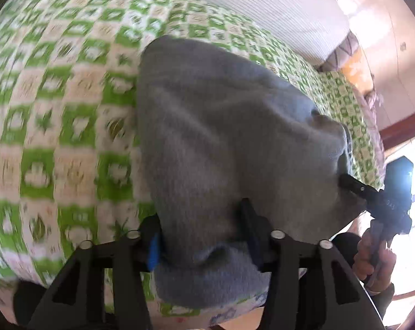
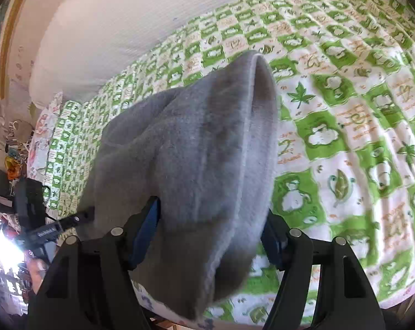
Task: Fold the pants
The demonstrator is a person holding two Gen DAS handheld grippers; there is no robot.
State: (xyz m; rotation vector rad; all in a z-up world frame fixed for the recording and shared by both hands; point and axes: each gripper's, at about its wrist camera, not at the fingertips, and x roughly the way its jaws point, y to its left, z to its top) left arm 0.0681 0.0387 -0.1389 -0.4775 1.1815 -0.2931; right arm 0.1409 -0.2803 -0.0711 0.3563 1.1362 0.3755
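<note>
Both grippers, left gripper (image 1: 204,236) and right gripper (image 2: 210,233), clamp pants (image 1: 221,126).

L gripper (image 1: 204,236) jaws clamp grey pants (image 1: 221,126) | over green-check bedspread (image 1: 64,104)

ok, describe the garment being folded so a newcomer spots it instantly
Start at the bed covered by a green-and-white checked blanket with leaf and cloud prints, a white ribbed pillow along its far side. Lying on the blanket, with its near end between both tongs, are the grey pants. They are the only plain, fuzzy, unpatterned fabric there.
</note>
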